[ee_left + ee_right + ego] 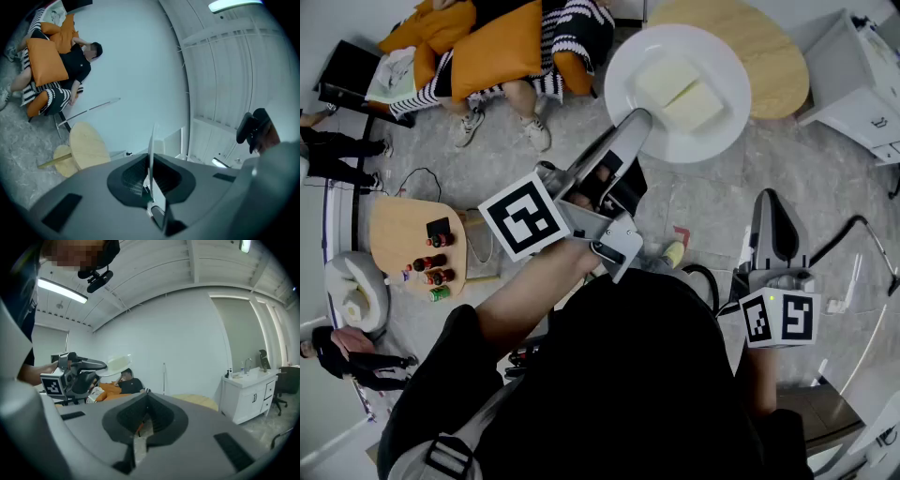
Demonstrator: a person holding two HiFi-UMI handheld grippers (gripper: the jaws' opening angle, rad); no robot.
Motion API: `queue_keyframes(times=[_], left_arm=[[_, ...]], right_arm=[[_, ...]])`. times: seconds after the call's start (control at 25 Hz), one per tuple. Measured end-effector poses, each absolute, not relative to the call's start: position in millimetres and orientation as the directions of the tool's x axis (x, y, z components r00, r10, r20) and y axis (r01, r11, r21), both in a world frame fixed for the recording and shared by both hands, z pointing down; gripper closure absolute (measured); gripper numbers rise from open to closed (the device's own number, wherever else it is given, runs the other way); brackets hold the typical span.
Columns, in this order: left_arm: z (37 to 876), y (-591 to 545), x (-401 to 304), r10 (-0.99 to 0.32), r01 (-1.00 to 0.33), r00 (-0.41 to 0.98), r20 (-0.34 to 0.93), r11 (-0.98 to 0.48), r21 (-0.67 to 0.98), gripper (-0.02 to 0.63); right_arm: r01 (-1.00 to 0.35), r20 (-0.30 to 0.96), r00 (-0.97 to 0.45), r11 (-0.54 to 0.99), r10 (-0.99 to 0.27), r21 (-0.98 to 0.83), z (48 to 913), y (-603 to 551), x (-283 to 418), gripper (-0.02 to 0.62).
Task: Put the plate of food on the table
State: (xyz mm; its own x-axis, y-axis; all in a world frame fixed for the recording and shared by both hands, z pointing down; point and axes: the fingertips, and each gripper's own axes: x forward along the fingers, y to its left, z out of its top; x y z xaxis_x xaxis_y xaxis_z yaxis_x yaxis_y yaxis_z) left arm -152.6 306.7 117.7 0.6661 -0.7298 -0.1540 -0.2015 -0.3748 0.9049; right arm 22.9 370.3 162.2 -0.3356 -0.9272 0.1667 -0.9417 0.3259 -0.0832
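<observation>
Above the floor, left gripper (635,127) pinches the rim of the white plate (722,66); right gripper (772,211) is pressed together, empty.

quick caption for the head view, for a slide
Left gripper holds a white plate of pale food by its rim, near the round wooden table.

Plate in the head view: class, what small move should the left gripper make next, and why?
Probably carry the plate further over the round wooden table, keeping it level, before lowering. The left gripper is shut on its rim, the plate overlaps only the table's edge in this view, and the food slices lie loose on it.
</observation>
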Motion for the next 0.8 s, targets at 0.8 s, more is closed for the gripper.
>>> queue_keyframes(times=[0.8], left_arm=[[109,302,-162,-0.741,-0.202,0.642,-0.197,-0.411,0.889,0.581]], right_arm=[[-0.935,0.172,-0.353,0.344,-0.920,-0.083,161,364,14,0.588]])
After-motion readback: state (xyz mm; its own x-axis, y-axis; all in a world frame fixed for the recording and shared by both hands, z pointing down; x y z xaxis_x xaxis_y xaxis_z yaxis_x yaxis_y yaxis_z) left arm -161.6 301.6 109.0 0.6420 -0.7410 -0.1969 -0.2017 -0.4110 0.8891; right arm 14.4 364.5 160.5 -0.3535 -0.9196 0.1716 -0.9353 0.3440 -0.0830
